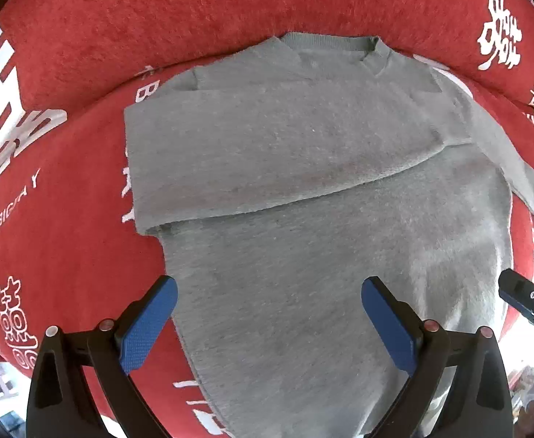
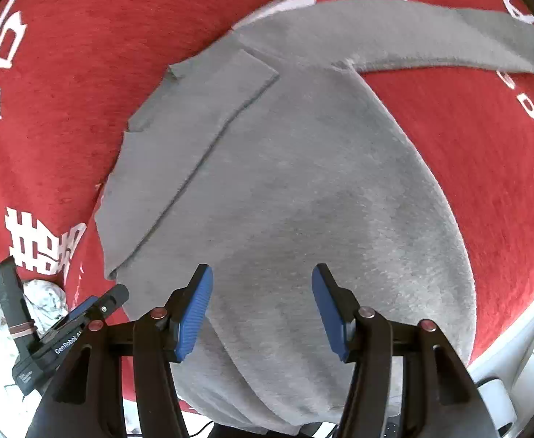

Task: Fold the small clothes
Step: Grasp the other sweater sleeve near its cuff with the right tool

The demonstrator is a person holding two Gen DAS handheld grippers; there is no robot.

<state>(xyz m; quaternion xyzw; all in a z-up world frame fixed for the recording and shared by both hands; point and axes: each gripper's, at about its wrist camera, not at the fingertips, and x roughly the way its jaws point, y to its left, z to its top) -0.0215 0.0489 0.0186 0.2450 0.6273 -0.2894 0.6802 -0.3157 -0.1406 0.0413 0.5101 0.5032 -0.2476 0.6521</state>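
A grey sweater (image 1: 303, 248) lies flat on a red blanket (image 1: 66, 237), its collar (image 1: 329, 42) at the far side. One sleeve (image 1: 267, 153) is folded across the chest. The other sleeve (image 2: 431, 36) stretches out sideways onto the blanket (image 2: 486, 146). My left gripper (image 1: 269, 284) hangs open over the sweater's lower body, with nothing between its blue pads (image 1: 146, 328). My right gripper (image 2: 261, 272) is also open over the sweater (image 2: 285, 182) near its hem, holding nothing. Each gripper shows at the edge of the other's view: the right gripper (image 1: 522, 299) and the left gripper (image 2: 84, 314).
The red blanket carries white printed characters (image 1: 8, 116) and drops off at its near edge (image 2: 515, 314) toward a pale floor. A crumpled light cloth (image 2: 44, 295) lies below the blanket's edge at lower left in the right wrist view.
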